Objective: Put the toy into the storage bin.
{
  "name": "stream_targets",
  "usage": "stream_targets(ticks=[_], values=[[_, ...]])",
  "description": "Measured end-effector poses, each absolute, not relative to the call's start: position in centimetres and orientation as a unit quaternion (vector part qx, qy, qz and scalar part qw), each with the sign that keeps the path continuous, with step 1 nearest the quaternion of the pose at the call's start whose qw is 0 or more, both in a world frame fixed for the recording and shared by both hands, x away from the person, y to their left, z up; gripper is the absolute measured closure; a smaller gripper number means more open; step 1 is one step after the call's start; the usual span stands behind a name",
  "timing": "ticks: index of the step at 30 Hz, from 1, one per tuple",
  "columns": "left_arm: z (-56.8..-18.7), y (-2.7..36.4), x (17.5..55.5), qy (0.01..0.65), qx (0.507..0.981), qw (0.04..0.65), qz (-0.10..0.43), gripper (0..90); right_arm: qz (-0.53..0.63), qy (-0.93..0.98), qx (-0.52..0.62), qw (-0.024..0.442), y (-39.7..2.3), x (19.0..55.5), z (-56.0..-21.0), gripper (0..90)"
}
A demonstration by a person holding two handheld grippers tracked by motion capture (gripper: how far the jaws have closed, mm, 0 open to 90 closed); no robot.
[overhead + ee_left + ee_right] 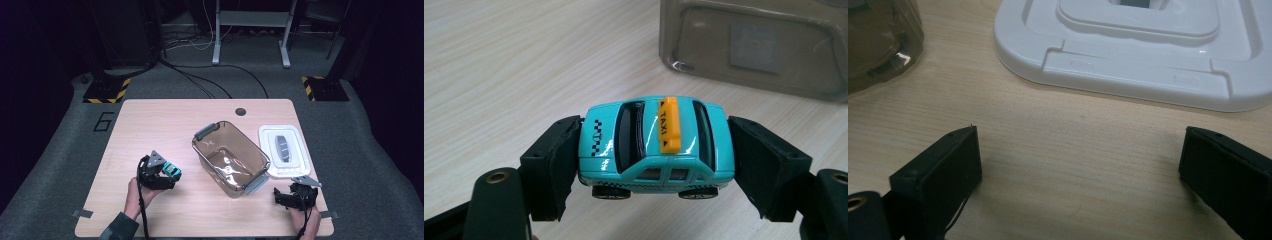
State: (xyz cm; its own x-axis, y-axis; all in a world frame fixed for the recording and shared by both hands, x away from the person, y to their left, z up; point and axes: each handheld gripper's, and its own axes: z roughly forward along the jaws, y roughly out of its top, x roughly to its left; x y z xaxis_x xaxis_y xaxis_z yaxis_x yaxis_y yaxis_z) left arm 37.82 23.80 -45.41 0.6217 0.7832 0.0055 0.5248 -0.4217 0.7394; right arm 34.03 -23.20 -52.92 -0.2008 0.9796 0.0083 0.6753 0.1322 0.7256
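Left gripper (167, 172) holds a teal toy taxi (655, 145) end to end, jaws pressed on its bumpers, so the car's long axis runs across the jaws. Ahead and to that gripper's right, near but apart, stands the open brown container (231, 157), its long axis slanting away; its near wall (754, 47) is the edge to get over. Bare table (150, 125) lies between. Right gripper (295, 196), jaws wide and empty, rests just short of the white lid (1128, 55), beside the container's near corner.
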Motion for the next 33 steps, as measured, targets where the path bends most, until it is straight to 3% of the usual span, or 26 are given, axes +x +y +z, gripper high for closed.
stream_targets(ticks=[33], values=[[-38.6,22.9,39.9,0.366,0.822,0.386,0.205,24.6,0.307,0.71,0.584,0.247,-23.2,34.1,-52.9,2.7]])
